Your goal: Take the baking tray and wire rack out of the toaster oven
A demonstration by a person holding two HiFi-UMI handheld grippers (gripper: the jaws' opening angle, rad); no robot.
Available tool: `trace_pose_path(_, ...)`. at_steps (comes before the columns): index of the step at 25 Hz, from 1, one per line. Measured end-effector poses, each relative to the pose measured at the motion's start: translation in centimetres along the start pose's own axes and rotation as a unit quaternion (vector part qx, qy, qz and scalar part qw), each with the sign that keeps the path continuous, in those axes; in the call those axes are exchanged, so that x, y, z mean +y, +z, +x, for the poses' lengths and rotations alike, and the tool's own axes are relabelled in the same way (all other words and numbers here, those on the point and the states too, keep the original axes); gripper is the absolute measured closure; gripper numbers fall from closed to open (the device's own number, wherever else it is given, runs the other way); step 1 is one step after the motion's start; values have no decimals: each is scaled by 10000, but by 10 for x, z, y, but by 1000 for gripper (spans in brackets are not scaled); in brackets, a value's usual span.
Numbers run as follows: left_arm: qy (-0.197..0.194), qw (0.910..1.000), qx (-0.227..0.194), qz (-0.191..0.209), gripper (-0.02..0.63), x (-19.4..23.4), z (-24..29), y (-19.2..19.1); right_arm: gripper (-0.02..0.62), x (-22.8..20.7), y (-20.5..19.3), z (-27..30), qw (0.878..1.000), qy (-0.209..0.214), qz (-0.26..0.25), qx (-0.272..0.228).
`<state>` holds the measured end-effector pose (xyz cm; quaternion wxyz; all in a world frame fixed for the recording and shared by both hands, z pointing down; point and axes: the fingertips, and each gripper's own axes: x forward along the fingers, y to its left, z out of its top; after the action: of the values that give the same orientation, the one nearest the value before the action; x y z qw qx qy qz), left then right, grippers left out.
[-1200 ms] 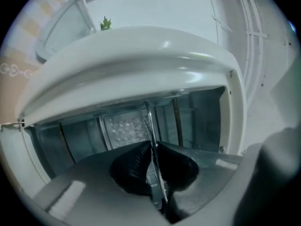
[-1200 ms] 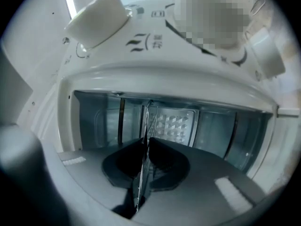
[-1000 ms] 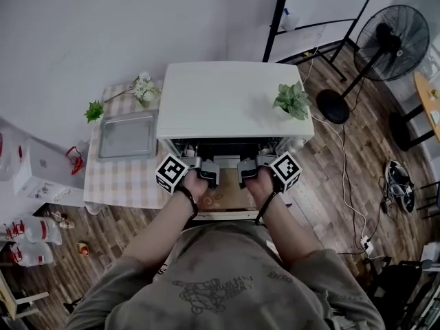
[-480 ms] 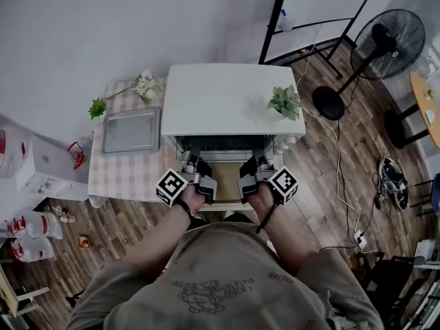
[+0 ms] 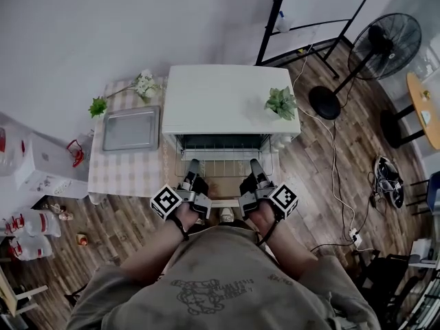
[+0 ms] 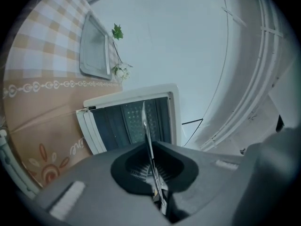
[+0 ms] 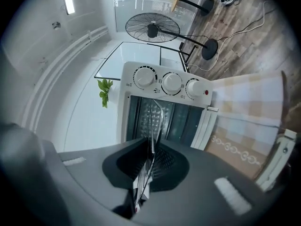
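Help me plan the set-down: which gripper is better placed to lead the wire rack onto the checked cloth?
Left, probably. Both grippers grip the wire rack, but the left gripper is on the side of the checked cloth and baking tray; the right gripper is farther.

Thin bright metal on the wire rack (image 7: 150,131); smooth white toaster oven (image 5: 230,98). At its nine o'clock, dull grey metal baking tray (image 5: 130,129) on checked cloth (image 5: 124,174). Wood-plank floor (image 5: 320,177).

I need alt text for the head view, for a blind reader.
Seen from above, a person's left tongs and right tongs grip a wire rack before an open white toaster oven. A baking tray lies on the checked cloth beside it.
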<state>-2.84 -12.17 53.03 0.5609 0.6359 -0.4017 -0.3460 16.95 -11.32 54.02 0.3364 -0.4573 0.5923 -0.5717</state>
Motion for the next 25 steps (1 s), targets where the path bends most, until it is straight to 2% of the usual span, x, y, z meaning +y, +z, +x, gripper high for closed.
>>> trace_pose_path(5, -123, 9997, 99, -193, 604, -11, -14, -8, 569, 8, -6, -16, 10000, -11, 67, 17)
trace_pose_path(9, -269, 9991, 196, -260, 598, -22, -24, -15, 569, 8, -10, -28, 9998, -132, -114, 106)
trace_pose_path(18, -226, 9984, 367, -365, 597, -26, -40, -20, 568, 13, -20, -45, 9996, -160, -117, 177)
trace_pose_path(25, -165, 9984, 485, -234, 595, -30, -45, -25, 568, 17, -20, -51, 9996, -148, -130, 220)
